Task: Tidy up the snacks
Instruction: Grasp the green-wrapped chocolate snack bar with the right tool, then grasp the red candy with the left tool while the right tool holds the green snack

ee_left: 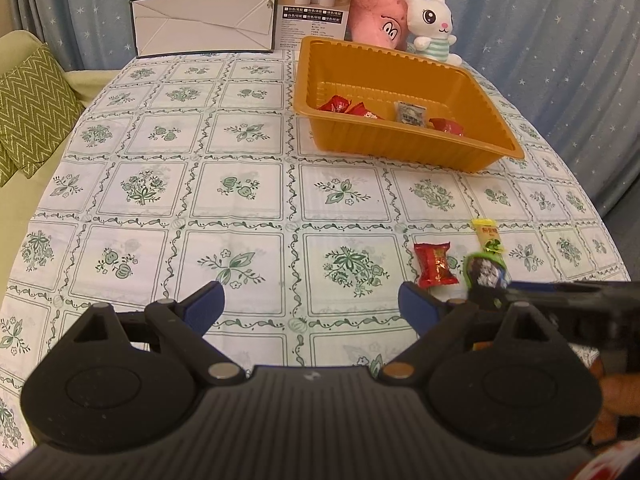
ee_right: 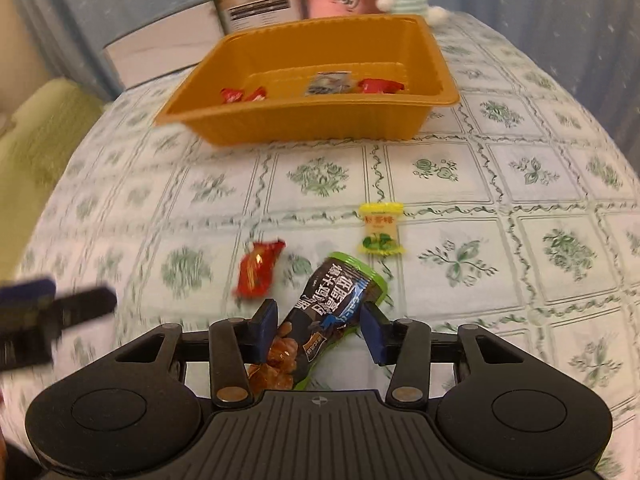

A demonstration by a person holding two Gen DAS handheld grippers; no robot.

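An orange tray stands at the far side of the table and holds several small wrapped snacks. On the cloth near me lie a red snack packet and a yellow candy packet. My right gripper is shut on a dark green-edged snack packet, held just above the cloth. My left gripper is open and empty over the near table, left of the loose packets.
A white box, a product carton, a pink plush and a white bunny plush stand behind the tray. A green cushion lies off the table's left edge.
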